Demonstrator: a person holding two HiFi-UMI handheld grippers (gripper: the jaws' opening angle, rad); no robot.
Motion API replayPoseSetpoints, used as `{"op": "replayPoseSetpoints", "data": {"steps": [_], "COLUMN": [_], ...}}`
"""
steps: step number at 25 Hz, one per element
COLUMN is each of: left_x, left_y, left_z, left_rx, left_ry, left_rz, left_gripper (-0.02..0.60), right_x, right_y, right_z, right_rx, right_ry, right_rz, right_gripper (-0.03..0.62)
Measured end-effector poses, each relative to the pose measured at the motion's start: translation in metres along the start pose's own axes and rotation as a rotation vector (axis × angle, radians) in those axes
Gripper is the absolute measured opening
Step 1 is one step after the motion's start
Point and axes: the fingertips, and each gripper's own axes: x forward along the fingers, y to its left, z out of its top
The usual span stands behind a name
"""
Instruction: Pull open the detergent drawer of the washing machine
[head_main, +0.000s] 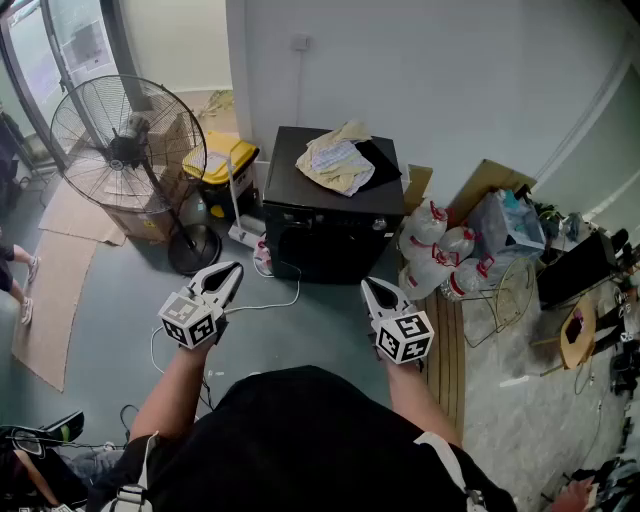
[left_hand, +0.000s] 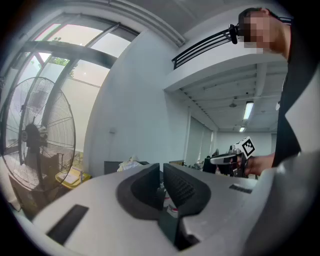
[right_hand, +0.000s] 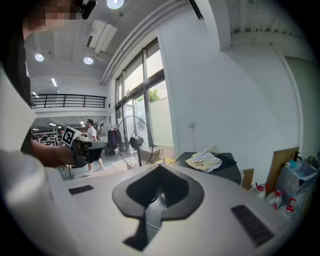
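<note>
The black washing machine (head_main: 330, 225) stands against the white wall with crumpled cloths (head_main: 340, 160) on its lid. Its dark front faces me, and I cannot make out the detergent drawer on it. My left gripper (head_main: 232, 272) and right gripper (head_main: 372, 288) hover side by side a step short of the machine, both shut and empty. In the left gripper view the jaws (left_hand: 161, 167) stand almost together with nothing between them, and the machine's top (left_hand: 112, 167) shows behind. The right gripper view has its jaws (right_hand: 160, 167) closed, with the machine (right_hand: 225, 170) and cloths (right_hand: 204, 161) ahead to the right.
A large pedestal fan (head_main: 125, 150) and a yellow-lidded bin (head_main: 222, 160) stand left of the machine. Several water bottles (head_main: 440, 255), cardboard and a wire rack (head_main: 505, 295) crowd its right side. A white cable (head_main: 270, 300) trails on the floor in front. A person (right_hand: 91, 145) stands far off.
</note>
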Motion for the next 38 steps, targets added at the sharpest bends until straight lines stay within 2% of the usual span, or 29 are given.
{"op": "replayPoseSetpoints", "data": {"steps": [10,18,23,27,32,38], "left_x": [0.007,0.003,0.001,0.0,0.0,0.001], "left_y": [-0.016,-0.016,-0.01,-0.009,-0.006,0.009], "left_z": [0.004,-0.004,-0.008,-0.009,-0.014,-0.016], "left_rx": [0.025,0.016,0.004,-0.001,-0.004,-0.012], "left_ry": [0.014,0.042,0.067,0.064,0.071,0.073], "left_rz": [-0.026,-0.012,0.01,0.012,-0.001,-0.004], "left_gripper": [0.029,0.029,0.029,0.031,0.092,0.112], "right_x": [-0.003,-0.002,0.004,0.009,0.017,0.029], "right_y": [-0.007,0.0,0.002,0.002,0.006,0.011], "right_z": [-0.003,-0.001,-0.005,-0.01,-0.013,-0.012], "right_rx": [0.004,0.017,0.027,0.034,0.03,0.018], "right_ry": [0.021,-0.027,0.007,0.029,0.036,0.041], "right_rz": [0.019,0.087,0.099,0.105,0.109,0.116], "right_gripper": [0.002,0.006,0.028,0.072,0.1,0.117]}}
